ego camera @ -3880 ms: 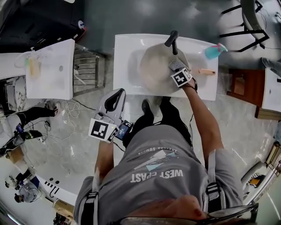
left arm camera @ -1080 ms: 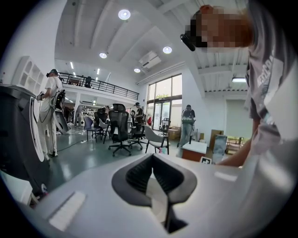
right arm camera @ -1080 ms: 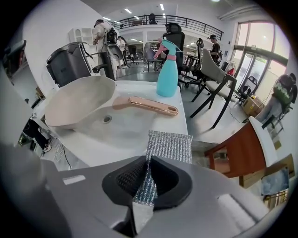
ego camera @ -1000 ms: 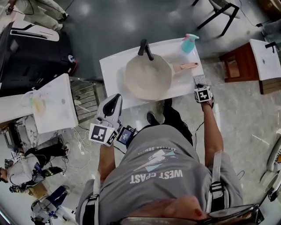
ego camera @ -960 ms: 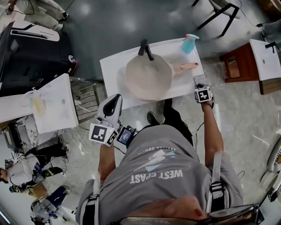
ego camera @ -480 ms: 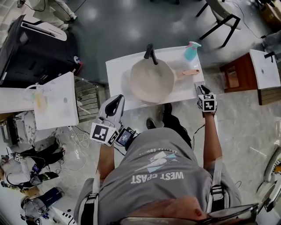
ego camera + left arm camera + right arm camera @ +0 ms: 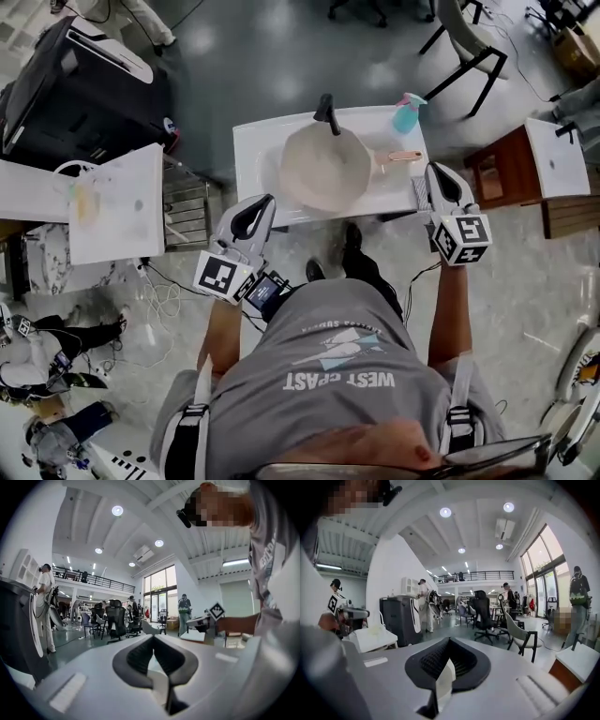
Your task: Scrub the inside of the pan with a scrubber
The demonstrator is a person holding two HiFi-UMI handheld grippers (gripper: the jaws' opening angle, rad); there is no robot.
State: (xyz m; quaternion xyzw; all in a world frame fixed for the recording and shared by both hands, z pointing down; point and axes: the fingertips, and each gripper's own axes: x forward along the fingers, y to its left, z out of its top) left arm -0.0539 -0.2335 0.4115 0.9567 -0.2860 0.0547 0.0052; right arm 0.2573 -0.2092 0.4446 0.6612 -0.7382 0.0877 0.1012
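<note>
While the person stands at the 6 o'clock side of the white worktop point(image 7: 255, 159), both grippers are held off it, close to its near edge. The left gripper point(image 7: 265, 201) is at the pan's 7 o'clock and the right gripper point(image 7: 433, 170) at its 4 o'clock. Each gripper view shows the jaws pressed together with nothing pinched between them. A small grey pad, apparently the scrubber point(image 7: 419, 191), lies at the worktop's right end just beside the right gripper, apart from the pan. The pan point(image 7: 326, 169) sits in the middle of the worktop, its inside pale and its handle point(image 7: 403, 157) pointing to 3 o'clock. A black tap point(image 7: 327, 113) stands at the pan's 12 o'clock. A teal spray bottle point(image 7: 406, 112) stands at its 1 o'clock.
</note>
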